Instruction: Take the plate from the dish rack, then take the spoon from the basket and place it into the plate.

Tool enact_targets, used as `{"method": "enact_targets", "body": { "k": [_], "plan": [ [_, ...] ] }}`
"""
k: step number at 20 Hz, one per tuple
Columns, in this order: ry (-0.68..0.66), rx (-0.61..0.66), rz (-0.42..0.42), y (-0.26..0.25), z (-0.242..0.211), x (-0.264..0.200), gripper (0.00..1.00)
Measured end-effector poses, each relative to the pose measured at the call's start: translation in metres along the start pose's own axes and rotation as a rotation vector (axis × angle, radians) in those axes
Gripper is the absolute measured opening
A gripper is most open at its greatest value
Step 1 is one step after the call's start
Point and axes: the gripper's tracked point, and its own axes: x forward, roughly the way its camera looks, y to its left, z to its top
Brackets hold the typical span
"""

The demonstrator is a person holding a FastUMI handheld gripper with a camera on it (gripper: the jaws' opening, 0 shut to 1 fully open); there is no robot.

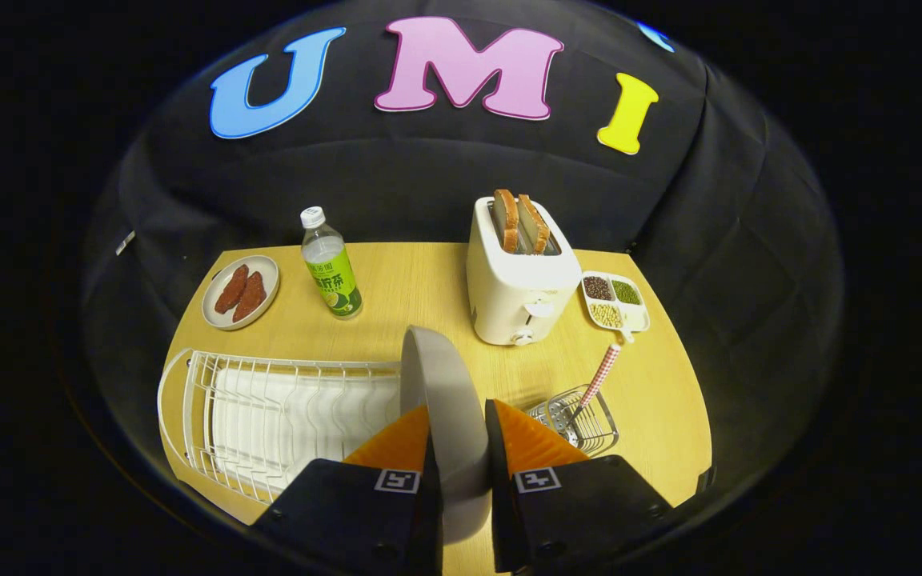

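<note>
Wooden counter (pixel 429 280) carries it all: white wire dish rack (pixel 269 416) at nine o'clock of the claw (pixel 461 440), now bare, so step one looks done. Grey plate (pixel 445 400) stands on edge, pinched between both fingers. Spoon (pixel 601 376) waits in the wire basket (pixel 581 420) at two o'clock. The bottle (pixel 331 264) label's writing is too small to read.

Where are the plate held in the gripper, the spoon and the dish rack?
plate (pixel 441 384): gripper view, its upright grey face.
spoon (pixel 601 374): gripper view, its checked handle.
dish rack (pixel 269 408): gripper view, its wire ribs.
</note>
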Motion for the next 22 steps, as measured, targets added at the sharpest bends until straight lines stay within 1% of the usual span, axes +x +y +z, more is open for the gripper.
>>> {"method": "enact_targets", "body": {
  "k": [4,6,7,9,13,17,22],
  "plan": [
    [-0.027,0.008,0.003,-0.007,0.007,-0.007,0.28],
    [-0.014,0.05,0.053,-0.003,0.007,-0.015,0.24],
    [-0.02,0.055,0.057,-0.008,0.008,-0.018,0.24],
    [-0.043,0.063,0.074,-0.014,0.01,-0.027,0.24],
    [-0.075,0.1,0.155,-0.028,0.004,-0.058,0.24],
    [-0.067,0.178,0.229,-0.049,-0.023,-0.092,0.23],
    [-0.011,0.265,0.32,-0.081,-0.081,-0.12,0.24]
  ]
}}
